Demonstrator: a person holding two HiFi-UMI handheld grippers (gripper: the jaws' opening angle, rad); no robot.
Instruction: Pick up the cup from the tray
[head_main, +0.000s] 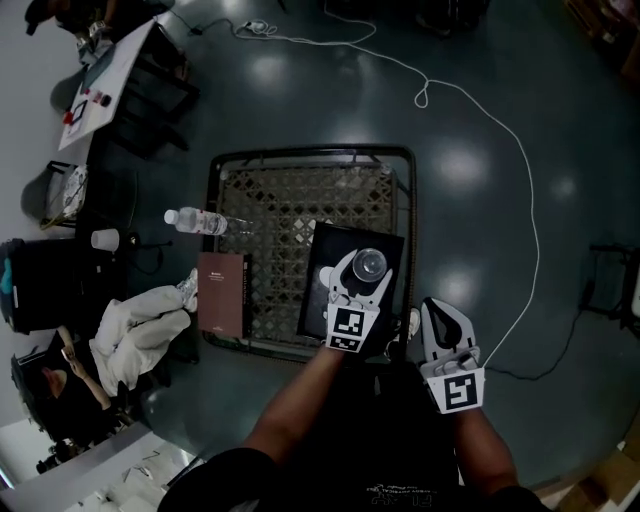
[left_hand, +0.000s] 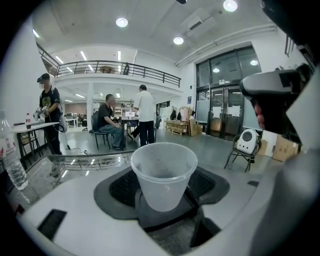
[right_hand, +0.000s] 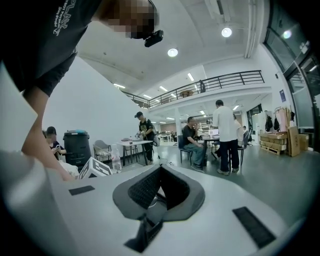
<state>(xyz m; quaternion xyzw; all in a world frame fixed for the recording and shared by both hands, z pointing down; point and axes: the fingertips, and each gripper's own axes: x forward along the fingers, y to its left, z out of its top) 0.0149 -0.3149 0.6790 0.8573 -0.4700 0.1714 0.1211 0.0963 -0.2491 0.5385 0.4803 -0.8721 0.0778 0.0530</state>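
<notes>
From the head view, a mesh-topped counter (head_main: 300, 190) carries a black tray (head_main: 325, 300) on its right part, a brown book (head_main: 222, 293) at its left edge and a water bottle (head_main: 195, 221) lying on its side at the upper left. The left gripper (head_main: 366, 272) reaches over the tray and is clenched around a clear plastic cup (head_main: 370, 262), which stands upright above the tray; whether its bottom touches the tray cannot be told. The right gripper (head_main: 437, 312) hangs just off the counter's right edge, near the person's body, apart from the tray. A white cloth (head_main: 140, 330) lies on the floor at the left, and a white cable (head_main: 520, 160) runs across the floor at the right. In the left gripper view, the cup sits between the two jaws, pressed on both sides, open mouth up. In the right gripper view, the jaws are clenched together with nothing between them, and the left gripper's marker cube shows at the left.
</notes>
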